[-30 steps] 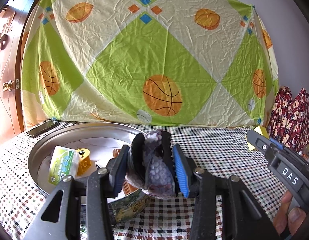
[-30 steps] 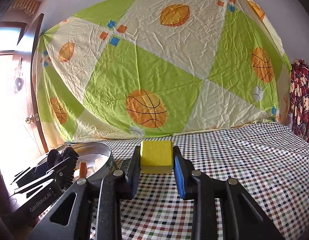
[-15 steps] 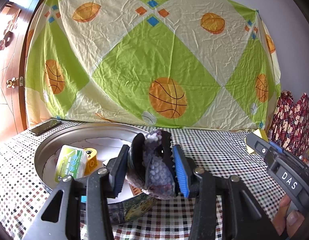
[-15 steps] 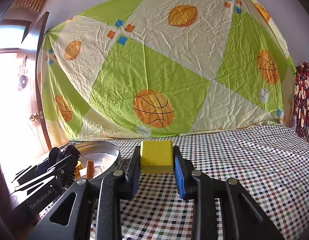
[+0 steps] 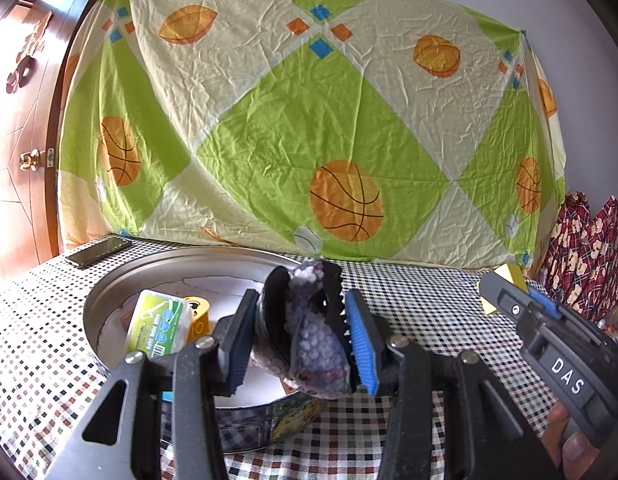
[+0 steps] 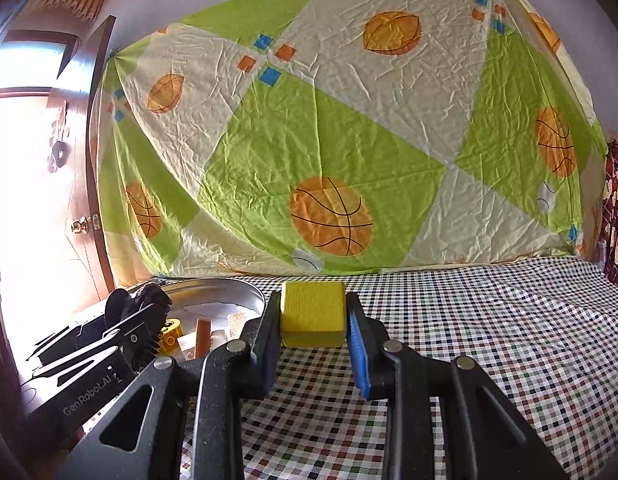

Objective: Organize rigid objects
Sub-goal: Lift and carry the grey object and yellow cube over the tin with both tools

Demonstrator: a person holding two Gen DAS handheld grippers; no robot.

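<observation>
While my two grippers hang above the checkered tablecloth (image 6: 489, 340), the biggest thing near them is the round shallow metal tray (image 5: 109, 296), my landmark here. I have the left gripper (image 5: 299, 332) over the tray's near rim, jaws narrowed and clamped on a black toothed hair clip wrapped in bubbly purple-grey fabric (image 5: 313, 340). Inside the tray lie a green-and-white rectangular plastic box (image 5: 159, 324) and, just beside it, a small yellow block with a black eye mark (image 5: 199, 312). To the right of the tray, my right gripper (image 6: 313, 320) pinches a yellow foam cube (image 6: 313, 312) between its pads, held clear of the cloth.
</observation>
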